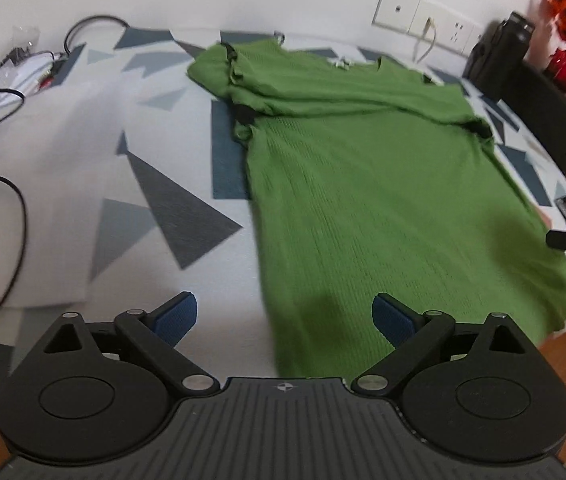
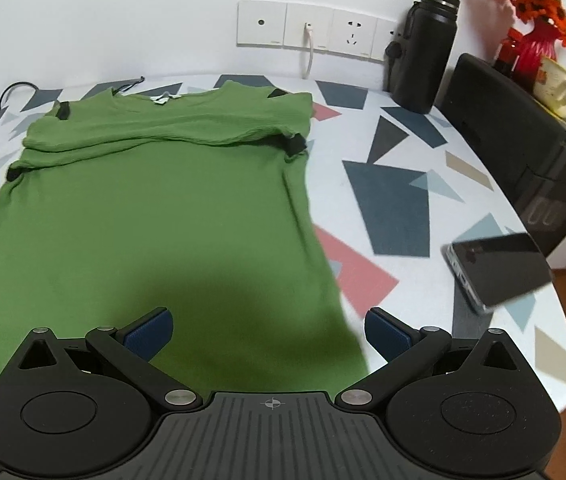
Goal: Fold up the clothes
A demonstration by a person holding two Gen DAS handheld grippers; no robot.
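**Sleeves folded in, hem not yet lifted**

The green shirt [image 2: 155, 208] lies flat on the patterned surface [image 2: 403, 184], collar toward the wall, both sleeves already folded across the chest. My left gripper [image 1: 285, 318] and right gripper [image 2: 269, 330] hang over the near hem's two corners, fingers wide, holding nothing. As I judge it, folding the hem toward the collar is left.

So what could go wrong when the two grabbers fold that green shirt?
The black phone lies at the table's edge, right beside the right gripper; a swing of cloth could knock it off. The green ribbed shirt hangs past the near edge, so a pull might drag it down. The left gripper straddles the shirt's side edge, so it could pinch only one layer.
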